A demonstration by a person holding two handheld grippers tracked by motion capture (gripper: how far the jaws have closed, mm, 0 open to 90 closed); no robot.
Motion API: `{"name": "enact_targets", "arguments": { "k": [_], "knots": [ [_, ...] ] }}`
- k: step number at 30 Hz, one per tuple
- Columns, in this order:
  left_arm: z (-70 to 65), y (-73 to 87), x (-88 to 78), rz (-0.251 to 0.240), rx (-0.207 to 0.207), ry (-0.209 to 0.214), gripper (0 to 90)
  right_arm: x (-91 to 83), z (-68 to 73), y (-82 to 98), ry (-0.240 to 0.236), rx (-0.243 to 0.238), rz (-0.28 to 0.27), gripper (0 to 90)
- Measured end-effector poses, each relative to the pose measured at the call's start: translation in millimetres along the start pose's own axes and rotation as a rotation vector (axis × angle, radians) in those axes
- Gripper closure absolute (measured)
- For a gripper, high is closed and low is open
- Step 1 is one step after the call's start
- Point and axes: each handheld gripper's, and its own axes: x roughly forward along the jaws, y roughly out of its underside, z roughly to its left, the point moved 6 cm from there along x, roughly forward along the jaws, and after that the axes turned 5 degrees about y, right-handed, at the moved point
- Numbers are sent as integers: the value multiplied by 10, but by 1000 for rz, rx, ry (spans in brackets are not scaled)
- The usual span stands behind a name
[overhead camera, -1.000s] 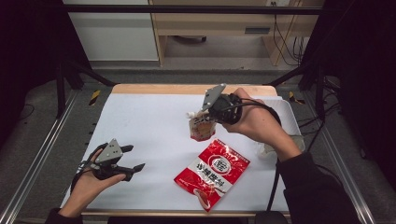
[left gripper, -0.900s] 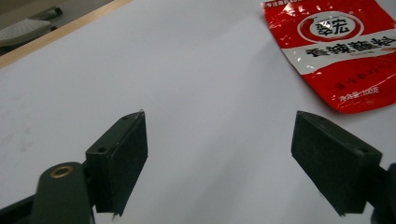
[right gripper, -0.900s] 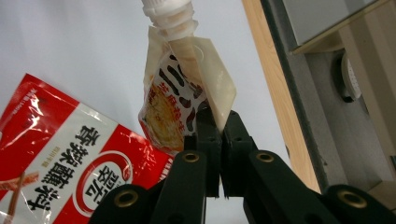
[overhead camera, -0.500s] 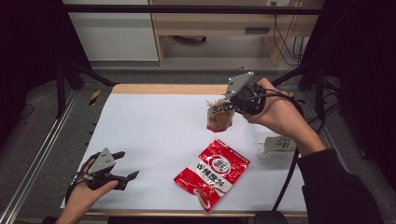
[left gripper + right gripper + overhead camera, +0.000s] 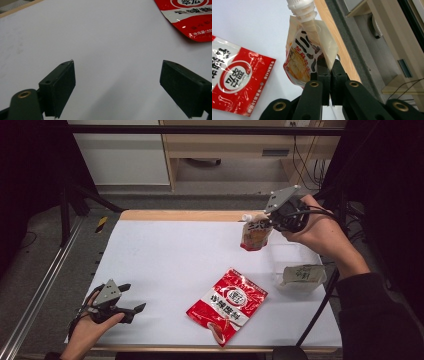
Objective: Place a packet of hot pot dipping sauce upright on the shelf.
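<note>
Spouted pouch (image 5: 255,234) in right tool (image 5: 272,222)

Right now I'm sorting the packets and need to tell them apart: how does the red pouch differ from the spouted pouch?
The red pouch lies flat on the table, untouched; the spouted pouch hangs lifted, pinched at its edge by the right gripper. The red pouch is larger and red with a white band; the spouted pouch is smaller, orange and cream, with a white screw cap. Both are soft printed packs.
</note>
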Motion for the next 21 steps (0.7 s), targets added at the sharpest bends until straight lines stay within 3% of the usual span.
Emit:
{"name": "enact_targets", "arguments": {
  "k": [10,21],
  "knots": [
    [-1,28,16,14,0,-4,130,-82,-197,352,31,44,24,886],
    [5,45,35,22,-7,-2,129,-95,-236,771,30,91,67,886]
  ]
}}
